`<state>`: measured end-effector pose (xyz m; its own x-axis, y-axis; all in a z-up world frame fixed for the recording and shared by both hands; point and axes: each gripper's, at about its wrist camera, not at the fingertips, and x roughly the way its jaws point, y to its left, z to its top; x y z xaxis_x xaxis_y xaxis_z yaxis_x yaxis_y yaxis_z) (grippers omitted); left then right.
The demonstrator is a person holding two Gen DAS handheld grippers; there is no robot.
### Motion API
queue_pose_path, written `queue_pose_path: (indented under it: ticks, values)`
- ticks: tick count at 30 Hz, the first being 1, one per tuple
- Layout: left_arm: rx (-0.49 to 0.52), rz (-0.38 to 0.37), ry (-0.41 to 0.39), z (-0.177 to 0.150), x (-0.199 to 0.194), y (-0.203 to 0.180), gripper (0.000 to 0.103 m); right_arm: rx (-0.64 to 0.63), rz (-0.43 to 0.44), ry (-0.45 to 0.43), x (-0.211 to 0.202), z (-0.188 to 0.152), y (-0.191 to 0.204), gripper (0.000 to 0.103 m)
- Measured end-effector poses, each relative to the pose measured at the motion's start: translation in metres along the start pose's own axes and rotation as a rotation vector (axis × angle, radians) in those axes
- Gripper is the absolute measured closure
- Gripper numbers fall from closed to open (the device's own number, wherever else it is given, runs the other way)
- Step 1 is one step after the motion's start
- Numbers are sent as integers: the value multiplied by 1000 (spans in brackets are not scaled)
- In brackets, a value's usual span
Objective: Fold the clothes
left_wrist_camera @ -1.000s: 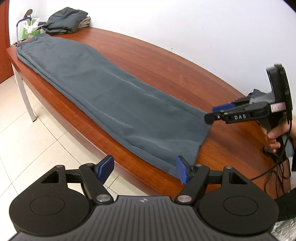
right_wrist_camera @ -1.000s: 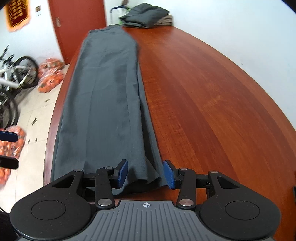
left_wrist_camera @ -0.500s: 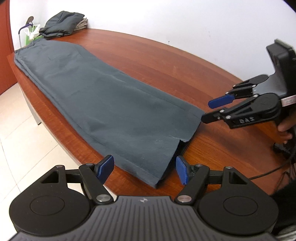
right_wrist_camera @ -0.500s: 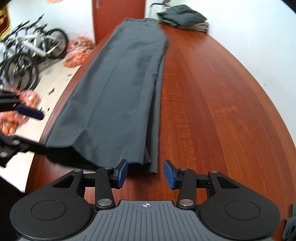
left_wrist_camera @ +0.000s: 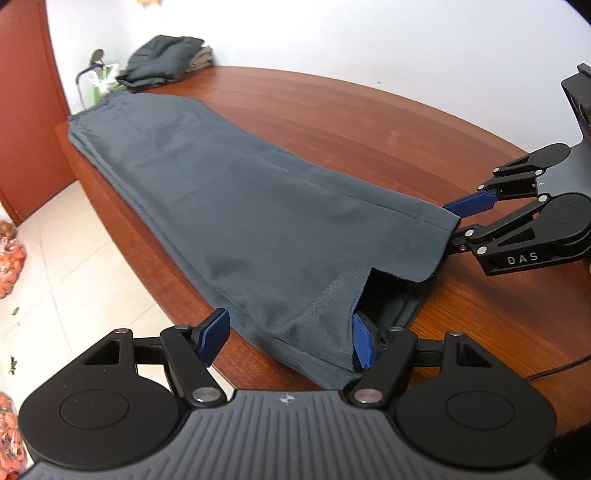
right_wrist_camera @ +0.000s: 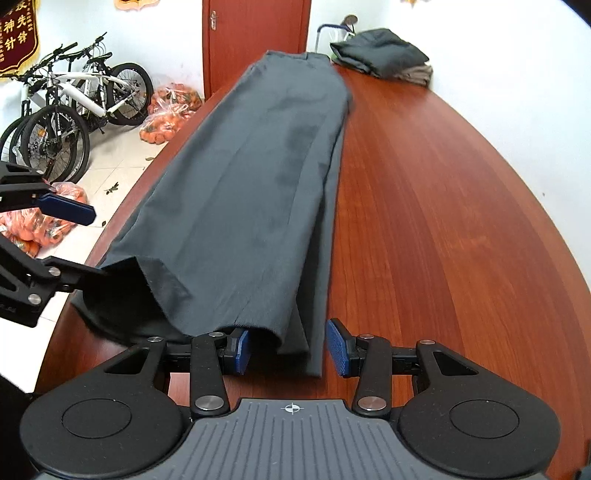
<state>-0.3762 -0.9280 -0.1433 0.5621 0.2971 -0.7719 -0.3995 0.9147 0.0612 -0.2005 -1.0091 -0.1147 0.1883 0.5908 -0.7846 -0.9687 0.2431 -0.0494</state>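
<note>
Long grey trousers (left_wrist_camera: 236,206) (right_wrist_camera: 251,177) lie flat along the wooden table (left_wrist_camera: 369,122) (right_wrist_camera: 443,192), their leg hems nearest me. My left gripper (left_wrist_camera: 288,339) (right_wrist_camera: 98,243) stands open at one hem corner. Its right finger (left_wrist_camera: 362,343) sits inside the leg opening, while the left finger (left_wrist_camera: 214,334) hangs over the table's edge. My right gripper (right_wrist_camera: 288,349) (left_wrist_camera: 452,225) is open at the other hem corner, and the cloth edge lies between its pads without being pressed. A fold of hem partly covers its left pad (right_wrist_camera: 240,350).
A pile of folded clothes (left_wrist_camera: 166,59) (right_wrist_camera: 380,55) sits at the far end of the table. Beside the table on the tiled floor are bicycles (right_wrist_camera: 62,110) and bags of oranges (right_wrist_camera: 170,110). A red door (right_wrist_camera: 255,33) stands behind.
My left gripper has come down and in to the hem, and its right finger has slipped into the leg opening. My right gripper has rolled, and the hem corner now lies between its fingers.
</note>
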Motion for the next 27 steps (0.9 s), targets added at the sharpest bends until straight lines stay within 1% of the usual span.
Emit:
queue_pose_path:
  ticks: [3,7,8,10,12,15,16,17,20,22,24,26,27]
  values:
    - [-16,27,-7,1,-2,-2,26,5,10,-5,8,1,0,57]
    - [-8,76,-27,1,-9,-9,28,7,-24,-32,12,2,0,59]
    - [-7,87,-30,1,-10,-10,28,11,-45,-38,11,2,0,73]
    - [-4,99,-28,0,-12,-12,33,47,-41,-55,6,1,-7,94]
    - [6,111,-19,-2,-13,-14,39,95,-46,-83,-2,0,-13,98]
    - [36,129,-17,-5,-16,-20,43,214,5,-109,-14,2,-29,100]
    - [54,136,-19,-6,-18,-23,45,234,9,-105,-15,2,-32,99]
    - [71,137,-17,-8,-19,-25,46,254,13,-100,-16,2,-35,99]
    - [96,129,12,-14,-20,-25,46,252,2,-33,-9,-7,-40,97]
    - [100,111,31,-20,-21,-24,46,230,-6,24,-2,-14,-42,97]
    - [96,92,45,-24,-25,-24,46,217,-30,44,-4,-21,-42,96]
    - [72,55,42,-28,-31,-22,46,245,-30,44,-8,-26,-48,90]
    - [56,37,38,-30,-33,-21,45,262,-31,42,-11,-28,-52,89]
